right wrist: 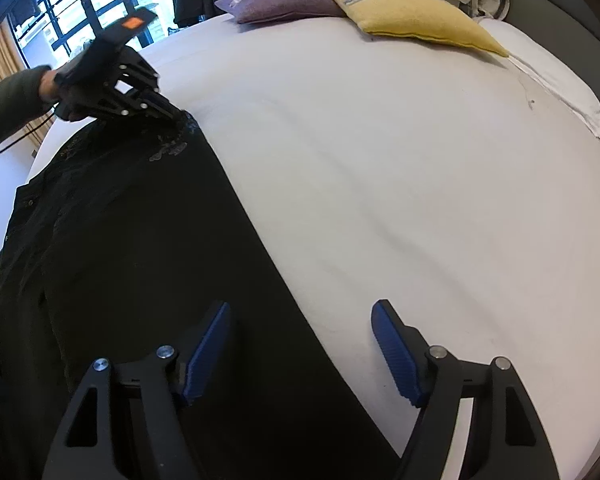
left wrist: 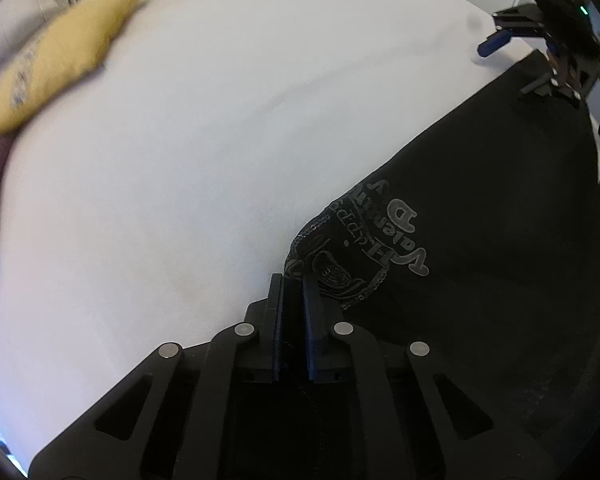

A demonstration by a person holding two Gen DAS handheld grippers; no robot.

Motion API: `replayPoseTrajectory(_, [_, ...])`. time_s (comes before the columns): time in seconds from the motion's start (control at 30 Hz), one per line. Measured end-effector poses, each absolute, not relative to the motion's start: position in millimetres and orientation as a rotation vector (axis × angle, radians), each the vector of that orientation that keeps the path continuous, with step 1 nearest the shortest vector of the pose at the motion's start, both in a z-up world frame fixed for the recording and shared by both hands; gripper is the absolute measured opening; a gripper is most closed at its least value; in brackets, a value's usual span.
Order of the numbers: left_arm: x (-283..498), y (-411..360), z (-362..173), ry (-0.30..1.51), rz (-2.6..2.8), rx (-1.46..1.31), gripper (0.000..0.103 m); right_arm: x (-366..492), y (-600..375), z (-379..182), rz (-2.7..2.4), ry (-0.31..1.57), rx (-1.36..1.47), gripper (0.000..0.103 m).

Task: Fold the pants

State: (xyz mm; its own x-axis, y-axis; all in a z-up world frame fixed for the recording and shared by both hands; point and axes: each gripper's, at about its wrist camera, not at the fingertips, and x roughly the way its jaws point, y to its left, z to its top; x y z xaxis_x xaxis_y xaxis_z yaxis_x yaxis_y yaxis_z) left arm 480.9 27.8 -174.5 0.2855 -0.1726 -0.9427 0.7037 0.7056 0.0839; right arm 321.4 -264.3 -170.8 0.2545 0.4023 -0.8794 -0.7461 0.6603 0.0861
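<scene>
— Pants [right wrist: 132,248], where?
— Black, on the bed [right wrist: 380,160]; your left gripper [left wrist: 294,280] pinches their printed corner.
— Right gripper [right wrist: 300,316]?
— Spread wide (straddling the pants' edge), gripping nothing.

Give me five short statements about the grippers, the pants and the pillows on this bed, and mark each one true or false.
1. The left gripper is shut on an edge of the black pants. True.
2. The right gripper is clamped on the pants. False: its jaws stand wide open, holding nothing, over the pants' edge.
3. A yellow pillow lies beside a purple pillow at the far end of the bed. True.
4. The pants lie on a wooden floor. False: they lie on the bed's white sheet.
5. The pants are plain, with no print. False: a pale printed design shows beside the left gripper.
</scene>
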Motion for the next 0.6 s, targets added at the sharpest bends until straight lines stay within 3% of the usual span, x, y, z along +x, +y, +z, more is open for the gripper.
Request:
replayPoseTrajectory(0.5, [395.4,67.3,-136.9,0.742,-0.525,0.653,0.006,345.1,-265.0,-190.6,0.824,1.106,-0.399,0.064])
replayPoseTrajectory(0.6, [392.5,68.2,-126.6,0.696,-0.514,0.643,0.006,347.8,-268.5,-191.0,0.838,1.138,-0.372,0.043])
